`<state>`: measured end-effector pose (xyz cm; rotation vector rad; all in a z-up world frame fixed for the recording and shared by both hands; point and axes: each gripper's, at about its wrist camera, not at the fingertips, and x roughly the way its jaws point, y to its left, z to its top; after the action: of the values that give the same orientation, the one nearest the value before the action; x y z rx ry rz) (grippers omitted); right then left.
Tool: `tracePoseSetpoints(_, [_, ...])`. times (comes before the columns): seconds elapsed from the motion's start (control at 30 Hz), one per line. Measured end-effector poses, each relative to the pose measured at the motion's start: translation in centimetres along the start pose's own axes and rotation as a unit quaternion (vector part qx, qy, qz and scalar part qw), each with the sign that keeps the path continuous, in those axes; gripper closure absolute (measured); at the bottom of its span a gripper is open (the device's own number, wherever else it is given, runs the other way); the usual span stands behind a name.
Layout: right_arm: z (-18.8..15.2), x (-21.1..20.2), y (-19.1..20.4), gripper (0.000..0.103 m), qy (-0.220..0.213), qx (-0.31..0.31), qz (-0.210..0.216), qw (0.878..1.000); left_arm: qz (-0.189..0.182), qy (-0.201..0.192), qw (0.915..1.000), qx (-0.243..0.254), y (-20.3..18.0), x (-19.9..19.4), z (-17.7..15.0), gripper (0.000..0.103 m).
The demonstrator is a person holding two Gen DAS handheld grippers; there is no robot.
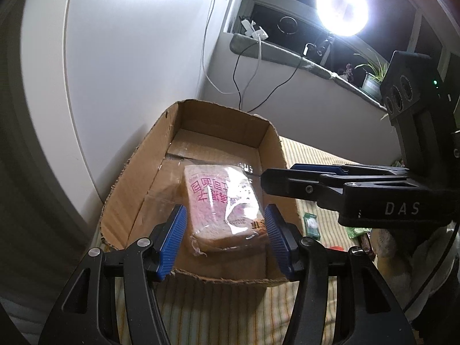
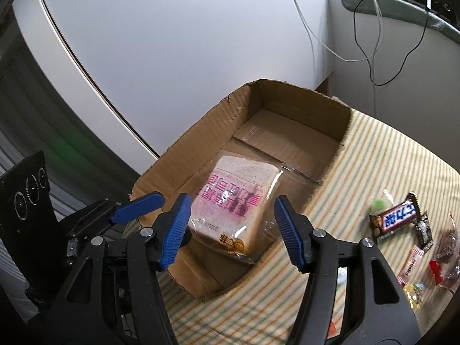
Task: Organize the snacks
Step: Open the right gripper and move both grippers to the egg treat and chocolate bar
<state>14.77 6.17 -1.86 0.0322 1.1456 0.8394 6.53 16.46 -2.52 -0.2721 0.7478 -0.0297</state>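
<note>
Bagged bread slice (image 1: 222, 207) lying flat on the floor of the open cardboard box (image 1: 143, 155), toward the near end, far half of the box bare. Likely very light and soft: spongy crumb that dents under a hard squeeze, loose clear film around it that crinkles, shines and probably slides against ribbed pads. Best taken across the two crust sides with a gentle pinch, or by the slack film flap at its 7 o'clock corner; a grip on the printed face alone would likely slip. Pink lettering over the top face, tan crust at the rim, squarish slab shape. Box of plain corrugated board, torn ragged along the top edge, taped seam across the bottom, stiff walls. Left gripper (image 1: 225, 235) spread, blue ridged pads flanking the slice in its own view but pressing on nothing, hovering above the near box wall. Right gripper (image 2: 232, 230) likewise spread and empty, reaching in from 3 o'clock in the left view. Striped woven cloth (image 2: 373, 155) under the box, soft and slightly ribbed. More small snacks at 3 to 4 o'clock of the box in the right view: a chocolate bar (image 2: 398, 215) in glossy brown and blue wrapper, plus several small wrapped sweets (image 2: 411, 267), all light and crinkly, loose on the cloth.
</note>
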Motion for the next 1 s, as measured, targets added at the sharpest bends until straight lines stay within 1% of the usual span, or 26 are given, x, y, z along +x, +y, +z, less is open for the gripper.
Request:
tracePoseSetpoints(0.03, [-0.2, -0.3, -0.1, 0.040, -0.002, -0.001, -0.003, 1.000, 0.002, -0.001, 1.0000, 0.003, -0.3, -0.2, -0.1, 0.048])
tracePoseSetpoints(0.13, [-0.7, -1.5, -0.3, 0.034, -0.011, -0.003, -0.012, 1.000, 0.007, -0.006, 0.9999, 0.012, -1.1, -0.9, -0.4, 0.048])
tracePoseSetpoints(0.23, [-1.5, -3.0, -0.7, 0.033, -0.022, -0.013, -0.028, 0.999, 0.009, -0.012, 0.9997, 0.020, -2.0, -1.6, -0.7, 0.048])
tracePoseSetpoints(0.37, [-2.9, -4.9, -1.6, 0.023, -0.034, -0.025, -0.048, 0.998, 0.009, -0.019, 0.9993, 0.032, -3.4, -2.1, -1.3, 0.046])
tracePoseSetpoints(0.43, [-3.9, -6.0, -2.5, 0.022, -0.035, -0.024, -0.059, 0.997, 0.007, -0.020, 0.9990, 0.040, -4.1, -2.2, -1.6, 0.046])
tracePoseSetpoints(0.5, [-4.6, -6.9, -3.6, 0.022, -0.038, -0.018, -0.065, 0.997, 0.004, -0.019, 0.9987, 0.047, -5.0, -2.1, -2.0, 0.043])
tracePoseSetpoints(0.53, [-5.1, -7.5, -4.3, 0.022, -0.042, -0.012, -0.070, 0.997, 0.001, -0.018, 0.9986, 0.050, -5.3, -2.1, -2.2, 0.041])
tracePoseSetpoints(0.7, [-7.3, -10.5, -7.4, 0.019, -0.074, 0.000, -0.100, 0.992, -0.017, -0.019, 0.9970, 0.073, -7.5, -2.1, -3.2, 0.041])
tracePoseSetpoints(0.87, [-9.5, -12.4, -10.3, 0.019, -0.063, 0.005, -0.149, 0.987, -0.040, -0.016, 0.9945, 0.095, -9.5, -1.5, -4.4, 0.041])
tracePoseSetpoints(1.0, [-11.5, -13.5, -12.7, 0.019, -0.048, 0.022, -0.164, 0.985, -0.055, 0.000, 0.9936, 0.099, -10.8, -0.4, -5.0, 0.041])
